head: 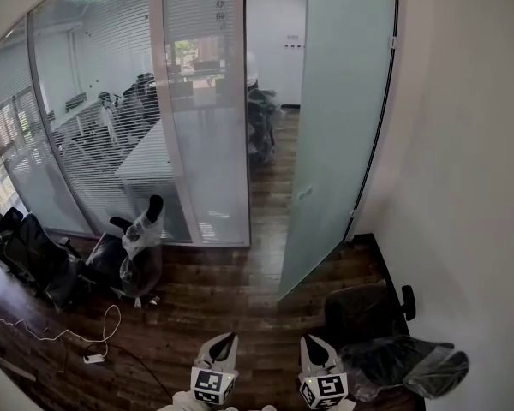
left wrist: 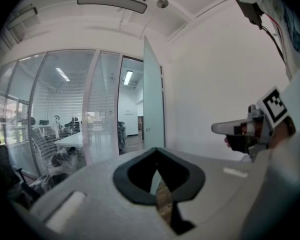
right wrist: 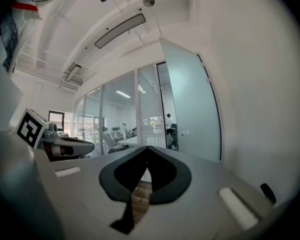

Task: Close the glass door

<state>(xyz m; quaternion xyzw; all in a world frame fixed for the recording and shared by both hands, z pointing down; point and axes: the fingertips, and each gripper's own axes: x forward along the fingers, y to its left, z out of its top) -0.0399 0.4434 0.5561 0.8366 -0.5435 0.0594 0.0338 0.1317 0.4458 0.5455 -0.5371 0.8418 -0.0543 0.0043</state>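
Left gripper (head: 225,339) and right gripper (head: 313,342) shut, empty, low in front. Glass door (head: 338,127) well ahead, standing open by right wall (head: 463,144). Probably heavy, stiff, slick; push flat near handle (head: 304,193).

**Left gripper** (head: 225,341) and **right gripper** (head: 313,342): pale grey shells that taper to dark, pointed tips. Each carries a white cube (head: 209,385) printed with black square markers. In each gripper's own view the shell is smooth grey, with a black-rimmed, heart-shaped opening (left wrist: 159,176) and pale rectangular insets (left wrist: 64,211). **Clothing:** a white garment (left wrist: 290,184). A dark cable (left wrist: 267,31) with a red strand beside it runs across its upper part, and a red stripe (right wrist: 25,3) shows near the collar.
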